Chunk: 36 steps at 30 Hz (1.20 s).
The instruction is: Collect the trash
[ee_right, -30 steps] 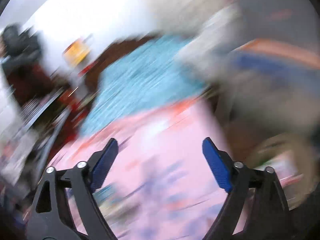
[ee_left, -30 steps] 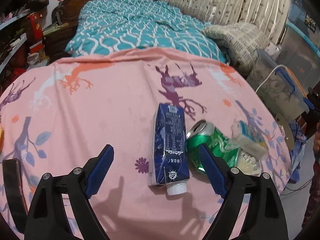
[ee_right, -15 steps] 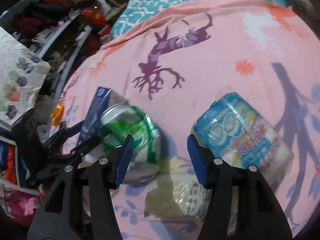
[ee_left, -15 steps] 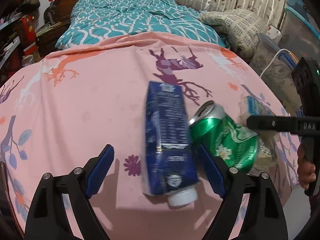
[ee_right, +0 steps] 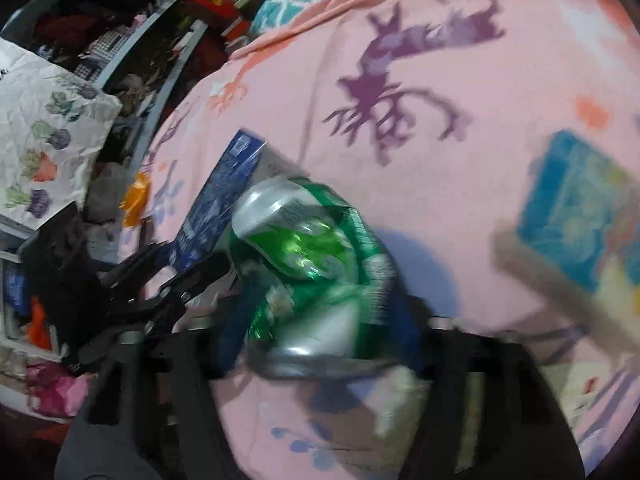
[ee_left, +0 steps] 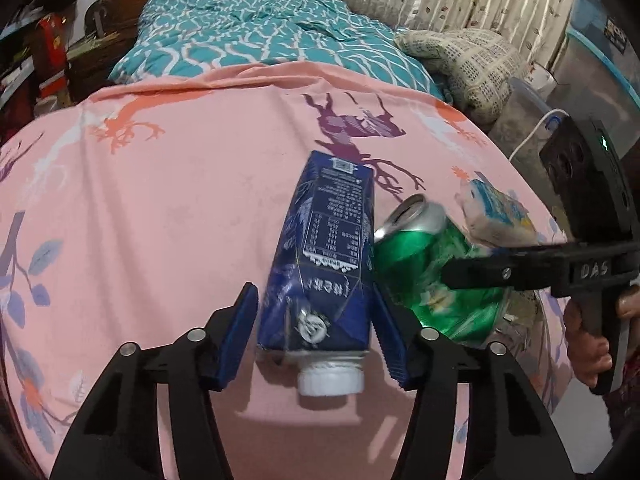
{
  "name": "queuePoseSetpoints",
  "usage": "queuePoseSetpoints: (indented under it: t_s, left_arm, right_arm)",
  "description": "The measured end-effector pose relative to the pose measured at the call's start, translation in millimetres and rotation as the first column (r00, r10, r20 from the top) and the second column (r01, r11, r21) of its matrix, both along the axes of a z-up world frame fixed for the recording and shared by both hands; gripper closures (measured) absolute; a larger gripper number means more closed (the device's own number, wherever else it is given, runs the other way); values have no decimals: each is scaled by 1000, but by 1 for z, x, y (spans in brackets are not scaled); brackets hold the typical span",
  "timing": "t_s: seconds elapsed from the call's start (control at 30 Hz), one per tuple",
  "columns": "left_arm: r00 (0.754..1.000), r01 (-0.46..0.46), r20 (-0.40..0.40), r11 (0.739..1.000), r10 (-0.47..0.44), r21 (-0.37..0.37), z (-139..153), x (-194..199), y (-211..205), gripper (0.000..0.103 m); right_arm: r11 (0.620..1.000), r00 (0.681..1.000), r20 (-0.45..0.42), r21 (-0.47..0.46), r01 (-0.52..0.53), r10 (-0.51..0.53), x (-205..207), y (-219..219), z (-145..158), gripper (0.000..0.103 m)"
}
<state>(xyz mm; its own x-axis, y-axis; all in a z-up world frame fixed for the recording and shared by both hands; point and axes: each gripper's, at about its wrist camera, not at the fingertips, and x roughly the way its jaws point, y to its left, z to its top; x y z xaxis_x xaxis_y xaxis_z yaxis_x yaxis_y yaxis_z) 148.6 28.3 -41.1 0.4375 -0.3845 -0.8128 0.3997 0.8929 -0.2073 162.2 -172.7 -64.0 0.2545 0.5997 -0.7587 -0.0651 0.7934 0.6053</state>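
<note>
You are working over a bed covered by a pink sheet [ee_left: 168,216] printed with deer and leaves, with a teal quilt [ee_left: 256,40] behind it and cluttered shelves [ee_right: 120,40] off to the left. On the sheet, left to right, lie a dark blue drink carton [ee_left: 324,256], a dented green can [ee_left: 432,276] touching its right side, and a blue-and-white wrapped pack [ee_left: 496,216] just beyond the can.

Your left gripper [ee_left: 316,332] straddles the cap end of the carton: the right pad sits against the carton's side, the left one stands just beside it with a sliver of gap, so the fingers are nearly closed but not clamped.

Your right gripper [ee_right: 320,320] has the can between its blue fingers [ee_right: 404,320]. That view is blurred, and the pads appear to press on both sides of the can.
</note>
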Motion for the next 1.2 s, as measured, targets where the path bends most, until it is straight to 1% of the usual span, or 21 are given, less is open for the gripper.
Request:
queuePoseSetpoints:
  t_s: [0.03,0.13,0.27,0.37,0.5,0.53,0.57,0.63,0.67,0.73,0.77,0.8,0.93,1.07,1.13,1.2]
  left_arm:
    - [1000,-4,-1,1000,4,-5,0,0,3,52]
    - [1000,-21,-7,1000,21,-15,1,-2,14,52]
    - [1000,-31,-1,1000,31,-6,3,-2,16,49]
    - [998,-53,18,998,52,18,6,1,15,47]
    - [998,-62,17,998,61,31,2,4,13,44]
    - [998,-61,18,997,60,44,-1,3,10,44]
    - [998,-61,23,996,60,62,-3,3,7,45]
    - [998,-63,33,993,60,98,-6,1,1,46]
    - [998,-63,35,993,59,100,-7,1,1,46]
    - [997,-67,39,993,63,98,-8,0,1,46]
    - [997,-72,46,992,67,103,-7,0,1,46]
    - [996,-76,53,991,71,109,-7,0,2,45]
    - [994,-91,71,989,83,116,-6,1,5,40]
    - [992,-97,94,986,85,133,-6,0,2,40]
    - [990,-104,110,983,88,149,-6,-1,-1,38]
    - [989,-105,117,982,87,155,-6,-2,-2,36]
  right_arm:
    - [1000,1000,1,18,0,0,-3,2,0,58]
    - [999,999,36,34,-14,13,-17,11,6,65]
    - [999,998,66,30,-10,8,-33,17,11,66]
    - [998,998,66,68,-2,-3,-44,19,11,71]
    - [997,993,119,75,-4,-5,-64,28,17,70]
    - [996,992,126,85,-3,-7,-67,31,16,68]
    - [996,992,127,89,-2,-10,-69,32,15,68]
    - [997,989,145,70,18,-28,-71,37,13,68]
    - [998,986,163,49,29,-36,-72,39,13,68]
    - [998,979,193,34,62,-67,-74,39,13,73]
    - [997,976,203,35,74,-80,-76,36,14,82]
    - [996,973,214,38,85,-91,-78,34,15,84]
    - [989,955,259,17,147,-147,-86,21,22,86]
    - [973,919,343,-47,225,-195,-96,12,36,86]
    - [968,910,364,-68,240,-200,-98,10,38,86]
    - [967,909,368,-82,240,-195,-97,11,37,86]
